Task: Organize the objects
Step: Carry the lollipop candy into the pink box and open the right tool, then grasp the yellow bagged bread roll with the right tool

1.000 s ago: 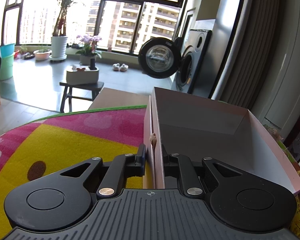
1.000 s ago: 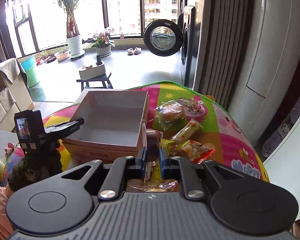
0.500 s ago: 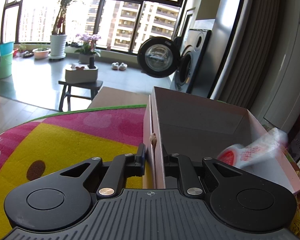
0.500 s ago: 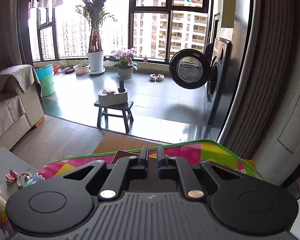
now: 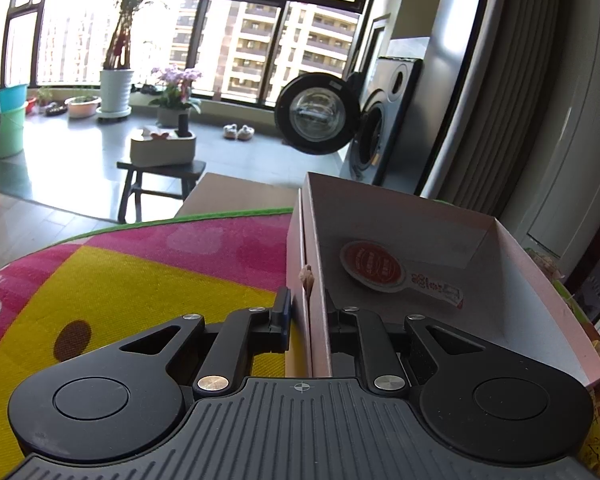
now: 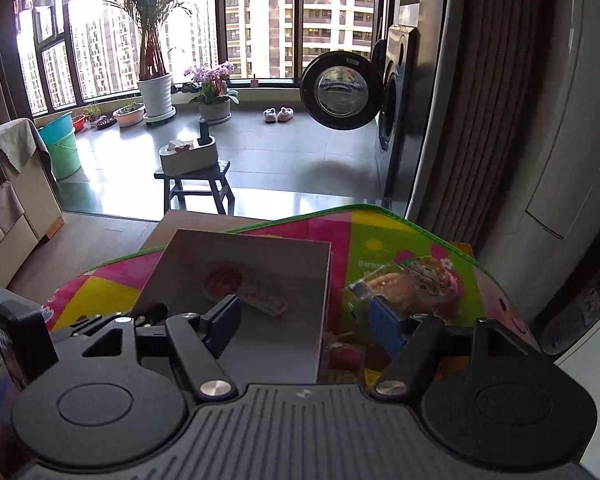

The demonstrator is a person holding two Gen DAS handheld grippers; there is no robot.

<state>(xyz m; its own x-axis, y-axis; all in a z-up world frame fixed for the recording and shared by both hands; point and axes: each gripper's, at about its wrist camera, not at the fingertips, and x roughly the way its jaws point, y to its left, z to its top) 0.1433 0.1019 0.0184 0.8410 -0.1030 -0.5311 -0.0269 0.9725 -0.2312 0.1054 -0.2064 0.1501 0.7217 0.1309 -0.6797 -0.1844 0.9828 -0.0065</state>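
Left hand-held gripper (image 5: 306, 320) clamps box (image 5: 520, 292) wall; right hand-held gripper (image 6: 306, 316) spread, empty; packet (image 5: 384, 270) print unreadable.

left gripper (image 5: 307, 320) low and level, jaws closed tight on the near wall of the box (image 5: 380, 208) — one finger outside, one inside, right gripper (image 6: 306, 322) raised above, tilted down, jaws spread wide — holding nothing
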